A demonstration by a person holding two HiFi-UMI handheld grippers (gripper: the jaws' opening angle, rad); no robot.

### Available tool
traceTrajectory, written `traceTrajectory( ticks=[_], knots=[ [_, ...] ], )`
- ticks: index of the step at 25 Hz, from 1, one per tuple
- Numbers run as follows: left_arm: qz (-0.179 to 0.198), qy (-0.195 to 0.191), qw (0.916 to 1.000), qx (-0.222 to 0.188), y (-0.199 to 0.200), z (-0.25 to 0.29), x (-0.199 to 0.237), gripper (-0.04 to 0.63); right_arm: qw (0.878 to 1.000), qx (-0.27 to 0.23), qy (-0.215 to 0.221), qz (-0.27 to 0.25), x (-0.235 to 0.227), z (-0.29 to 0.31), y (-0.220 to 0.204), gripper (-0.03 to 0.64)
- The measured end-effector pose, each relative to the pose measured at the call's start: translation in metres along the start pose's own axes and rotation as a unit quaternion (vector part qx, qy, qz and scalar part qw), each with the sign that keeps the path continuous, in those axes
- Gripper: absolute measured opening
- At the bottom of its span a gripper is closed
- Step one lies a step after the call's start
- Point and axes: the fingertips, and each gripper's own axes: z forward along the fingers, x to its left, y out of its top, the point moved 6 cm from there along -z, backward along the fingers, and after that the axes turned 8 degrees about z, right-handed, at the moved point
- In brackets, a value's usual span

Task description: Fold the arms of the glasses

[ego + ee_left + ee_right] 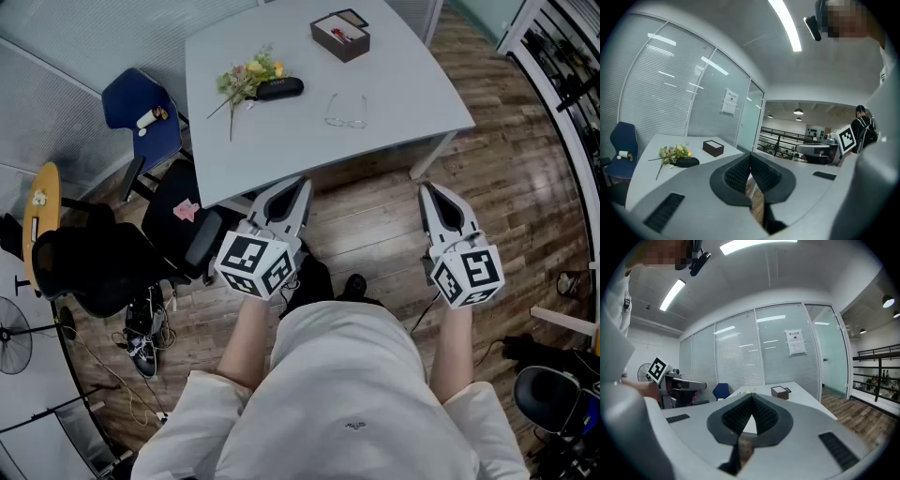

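The glasses (pixel 346 111) lie on the table (pixel 281 155), well ahead of the left gripper (pixel 298 187) and right gripper (pixel 429 190), both with jaws together on nothing; light, thin-framed and likely fragile, they want a gentle pinch on an arm near its hinge.

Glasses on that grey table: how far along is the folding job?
Nothing looks done yet: the glasses lie on the table, arms apparently still spread. Nothing is in hand: the left gripper and right gripper are shut, empty, short of the table. All the folding remains.
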Motion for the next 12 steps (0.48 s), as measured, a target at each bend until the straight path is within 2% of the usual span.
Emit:
traceTrajectory(
  ticks=[5, 12],
  knots=[
    [-0.016, -0.005, 0.9998, -0.008, -0.004, -0.012, -0.005, 0.019, 1.000, 0.001, 0.019, -0.003, 0.011, -0.007, -0.004, 0.003],
    [-0.008, 0.002, 0.9999, -0.007, -0.003, -0.021, -0.015, 0.020, 1.000, -0.002, 0.022, -0.006, 0.014, -0.018, -0.008, 0.003]
  ],
)
